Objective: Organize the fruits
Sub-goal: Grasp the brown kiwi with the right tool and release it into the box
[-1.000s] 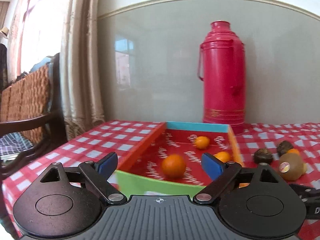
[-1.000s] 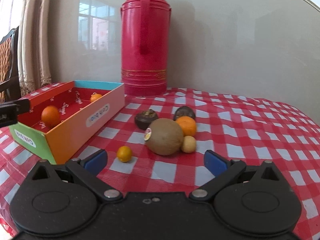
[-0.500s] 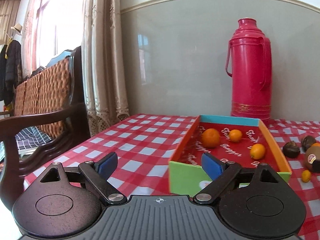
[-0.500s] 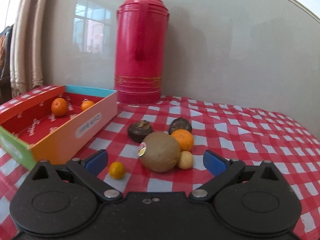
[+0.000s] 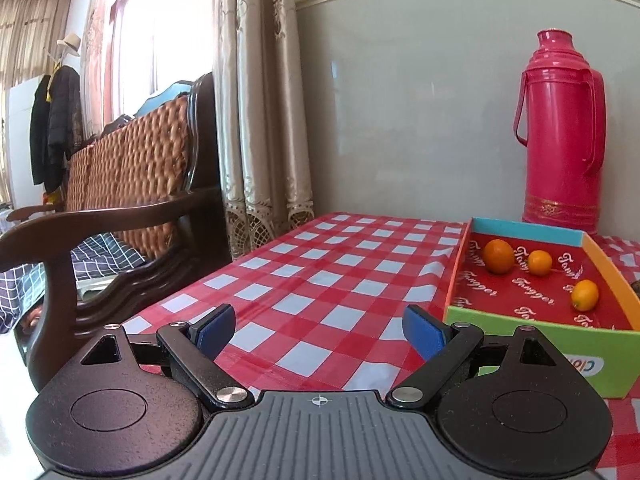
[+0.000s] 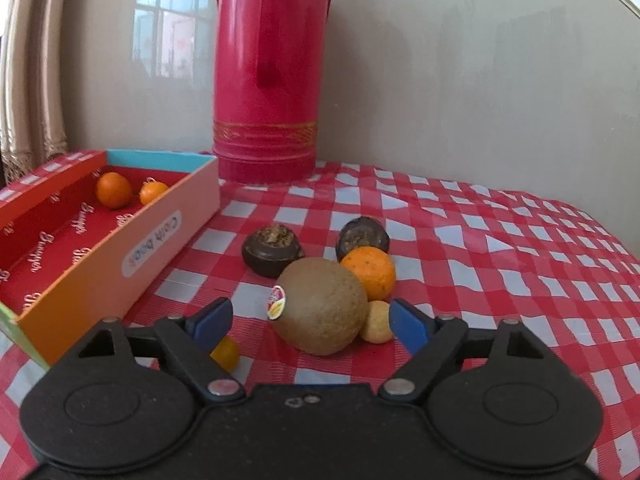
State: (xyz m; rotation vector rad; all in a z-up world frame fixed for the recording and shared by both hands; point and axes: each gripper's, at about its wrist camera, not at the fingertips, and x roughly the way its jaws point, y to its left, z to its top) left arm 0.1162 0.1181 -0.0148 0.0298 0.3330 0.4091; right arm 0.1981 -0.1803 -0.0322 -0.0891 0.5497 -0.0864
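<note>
My right gripper (image 6: 310, 322) is closing around a big brown fruit with a sticker (image 6: 320, 312); the blue pads stand either side of it without touching. Against that fruit lie an orange (image 6: 370, 272) and a small pale yellow fruit (image 6: 378, 322). A small orange kumquat (image 6: 226, 354) is half hidden behind the left finger. Two dark brown fruits (image 6: 272, 252) sit farther back. The colourful box (image 6: 152, 248) at left holds two oranges (image 6: 114, 190). My left gripper (image 5: 320, 332) is open and empty over the checked cloth, left of the box (image 5: 536, 340), in which three oranges (image 5: 498, 256) show.
A tall red thermos (image 6: 272, 80) stands against the wall behind the box and also appears at the right of the left wrist view (image 5: 560, 132). A dark wooden chair with a woven back (image 5: 120, 208) and a curtain (image 5: 260, 120) are beyond the table's left edge.
My left gripper has drawn back and swung left, so the box slid from under its jaws to the right. My right gripper came closer to the brown fruit and its jaws narrowed.
</note>
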